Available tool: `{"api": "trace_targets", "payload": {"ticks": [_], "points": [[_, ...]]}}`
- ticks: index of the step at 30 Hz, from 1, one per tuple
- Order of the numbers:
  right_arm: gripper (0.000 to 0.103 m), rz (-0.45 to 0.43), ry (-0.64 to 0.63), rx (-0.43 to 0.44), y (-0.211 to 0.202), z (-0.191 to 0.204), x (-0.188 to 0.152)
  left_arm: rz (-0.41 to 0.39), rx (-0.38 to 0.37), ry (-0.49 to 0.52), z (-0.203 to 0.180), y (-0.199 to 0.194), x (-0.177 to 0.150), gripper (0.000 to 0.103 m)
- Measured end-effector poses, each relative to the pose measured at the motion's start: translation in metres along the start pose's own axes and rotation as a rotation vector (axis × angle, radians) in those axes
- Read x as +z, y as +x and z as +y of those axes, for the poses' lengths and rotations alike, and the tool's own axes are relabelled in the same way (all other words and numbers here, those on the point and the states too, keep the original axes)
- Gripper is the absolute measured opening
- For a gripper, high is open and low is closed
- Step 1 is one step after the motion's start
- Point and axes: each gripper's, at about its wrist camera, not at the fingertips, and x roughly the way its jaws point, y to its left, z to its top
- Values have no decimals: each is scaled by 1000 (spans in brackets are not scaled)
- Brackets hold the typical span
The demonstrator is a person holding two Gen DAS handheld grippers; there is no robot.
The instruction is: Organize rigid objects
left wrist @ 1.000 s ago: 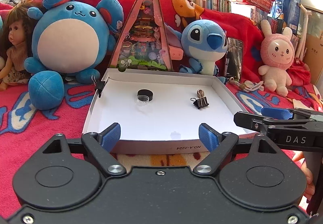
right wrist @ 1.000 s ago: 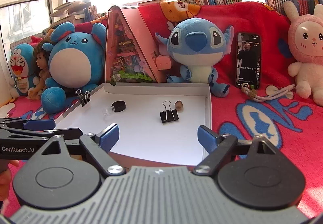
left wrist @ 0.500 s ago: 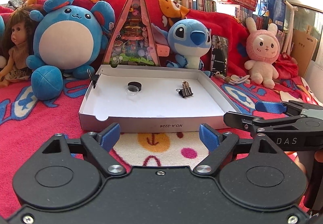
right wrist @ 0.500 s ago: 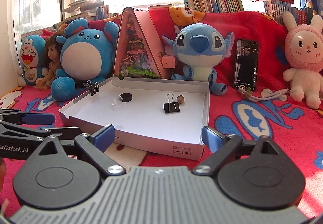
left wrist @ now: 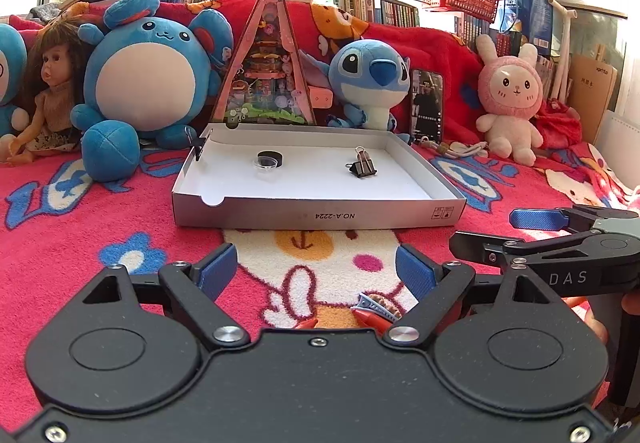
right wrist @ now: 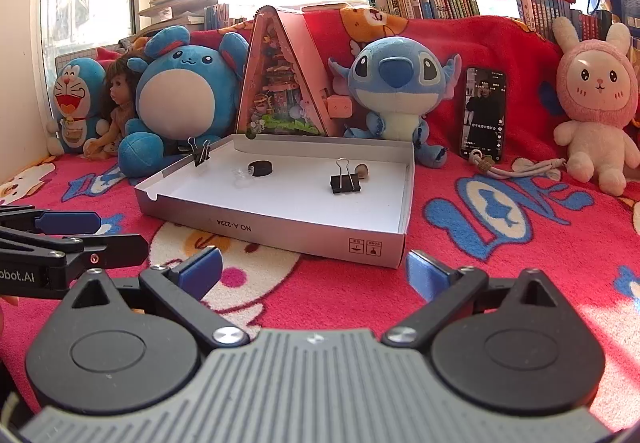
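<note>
A shallow white cardboard tray (left wrist: 320,213) (right wrist: 280,231) lies on the red patterned blanket. Inside it are a black binder clip (left wrist: 362,167) (right wrist: 345,183), a black round cap (left wrist: 271,158) (right wrist: 260,168), a clear lid (left wrist: 265,164) (right wrist: 242,174) and a small brown nub (right wrist: 362,171). Another binder clip (left wrist: 200,142) (right wrist: 200,152) grips the tray's left wall. My left gripper (left wrist: 316,271) is open and empty, short of the tray's front. My right gripper (right wrist: 314,271) has its jaws still opening, nothing between them. A small red and blue item (left wrist: 374,311) lies by the left gripper.
Plush toys line the back: a round blue one (left wrist: 148,83), a blue alien (right wrist: 400,91), a pink rabbit (right wrist: 596,111), a doll (left wrist: 48,91). A triangular pink display box (left wrist: 268,71) and a phone (right wrist: 482,115) stand behind the tray. A cord (right wrist: 516,167) lies to the right.
Both grippers have drawn back from over the tray, which now sits farther ahead with its whole front wall showing. The right gripper's jaws have spread wider.
</note>
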Motion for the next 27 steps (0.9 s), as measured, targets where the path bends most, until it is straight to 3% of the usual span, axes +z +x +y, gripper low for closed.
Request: {"api": "trace_targets", "payload": {"ticks": [12, 19, 27], "points": [[102, 39, -37, -34, -8, 9, -28, 7, 18, 26, -4, -17, -24, 85], [99, 66, 7, -30, -15, 7, -38, 12, -17, 17, -3, -30, -31, 59], [90, 73, 32, -58, -19, 5, -48, 56, -21, 15, -1, -30, -40, 46]]}}
